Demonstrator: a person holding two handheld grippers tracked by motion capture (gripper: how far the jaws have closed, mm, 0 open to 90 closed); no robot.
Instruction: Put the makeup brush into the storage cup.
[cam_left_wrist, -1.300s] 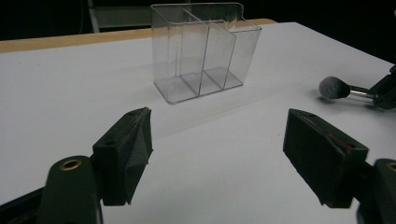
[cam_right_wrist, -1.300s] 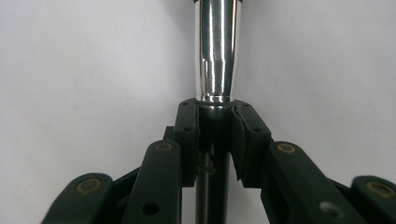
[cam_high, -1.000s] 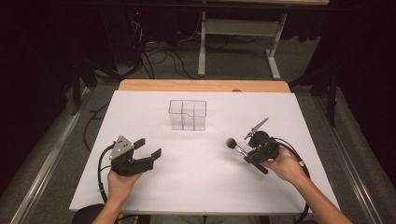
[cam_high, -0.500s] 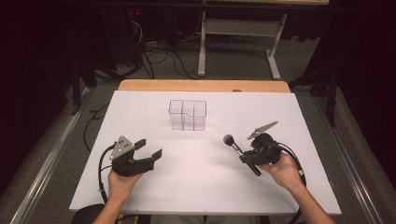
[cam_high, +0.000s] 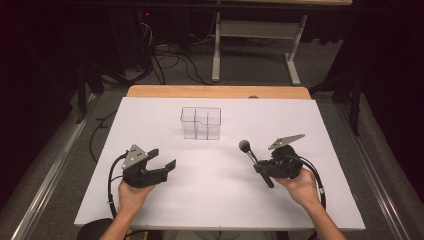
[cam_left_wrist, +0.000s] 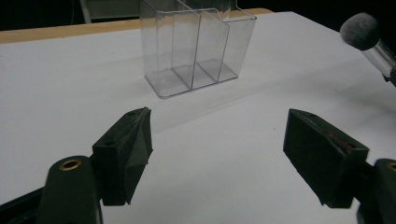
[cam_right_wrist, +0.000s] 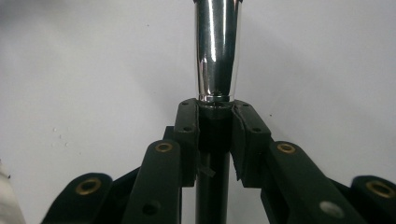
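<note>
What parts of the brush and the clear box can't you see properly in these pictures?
- Brush head: cut off by the top edge of the right gripper view.
- Brush handle: partly hidden between the right tongs there.
- Brush bristles: too small in the high view.
- Clear box top: cut off by the left gripper view's top edge.

Left claw (cam_left_wrist: 219, 154) gaping over white table (cam_left_wrist: 56, 93), clear divided organizer (cam_left_wrist: 196, 46) ahead, brush head (cam_left_wrist: 359, 30) at right
</note>
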